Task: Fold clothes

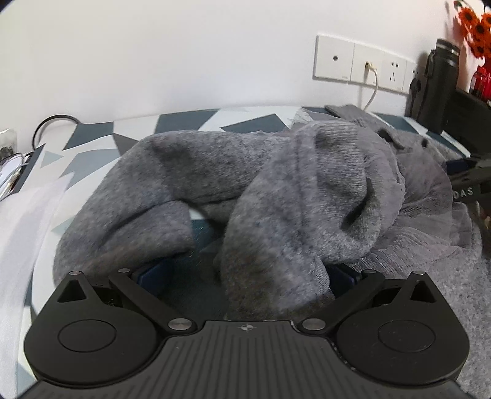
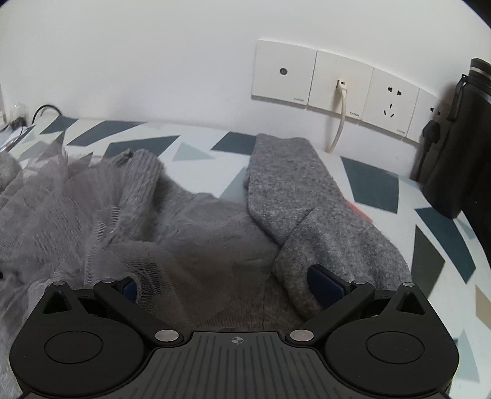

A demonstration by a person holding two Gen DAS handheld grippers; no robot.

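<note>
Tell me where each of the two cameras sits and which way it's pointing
Left wrist: on the left gripper, facing the wall across bunched grey knit garment; its own open fingers show, cloth between them.
Right wrist: on the right gripper, facing the wall sockets over a flat sleeve; its open fingers show.
Shared: garment, tulle, sockets, patterned cover, black bottle.

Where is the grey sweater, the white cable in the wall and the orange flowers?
grey sweater [image 1: 190, 172]: left wrist view, on the bunched knit sleeve.
white cable [image 2: 340, 116]: right wrist view, just below its plug.
orange flowers [image 1: 474, 29]: left wrist view, on the blooms, top right corner.
</note>
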